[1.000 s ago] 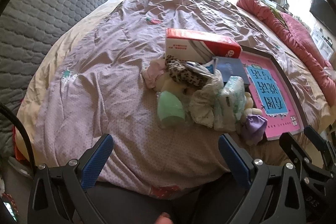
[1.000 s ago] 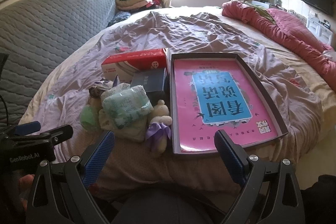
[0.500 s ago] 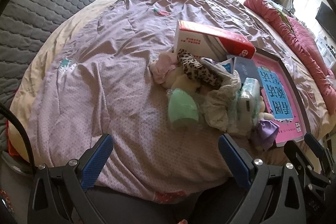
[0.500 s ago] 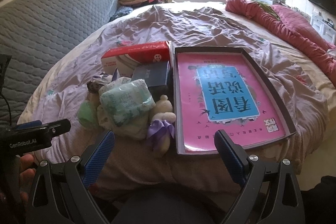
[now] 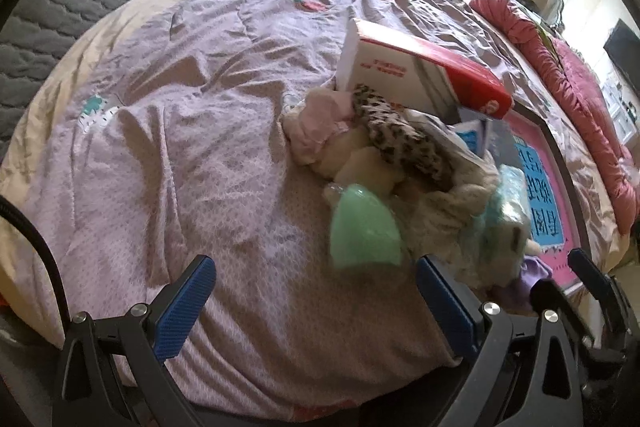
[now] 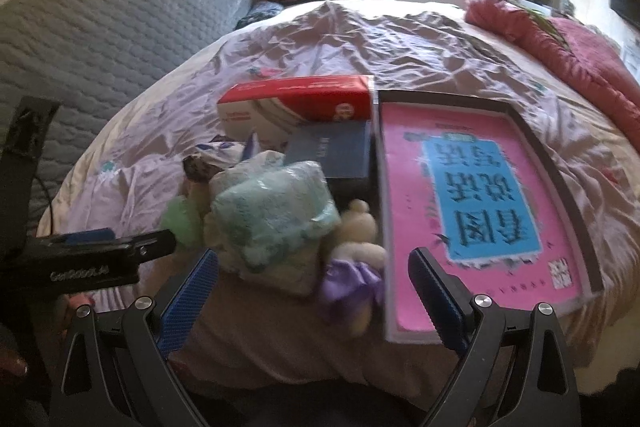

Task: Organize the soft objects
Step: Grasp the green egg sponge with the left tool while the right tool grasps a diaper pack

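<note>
A heap of soft things lies on the purple bedspread: a mint green pouch (image 5: 362, 231), a leopard-print cloth (image 5: 404, 139), a pink garment (image 5: 320, 127), a cream knit piece (image 5: 452, 215), a wrapped pale-green pack (image 6: 272, 215) and a plush toy with a purple bow (image 6: 354, 267). My left gripper (image 5: 312, 307) is open just short of the green pouch, holding nothing. My right gripper (image 6: 314, 301) is open in front of the plush toy and the pack, also holding nothing. The left gripper's side (image 6: 100, 255) shows in the right wrist view.
A red and white box (image 5: 424, 79) and a dark blue box (image 6: 332, 155) stand behind the heap. A shallow tray with a pink and blue cover (image 6: 480, 203) lies to the right. A grey quilted headboard (image 6: 100, 39) is left; a red quilt (image 6: 560, 43) is right.
Both grippers have moved forward toward the heap, which now looms larger. Both stay open; nothing was grasped.
</note>
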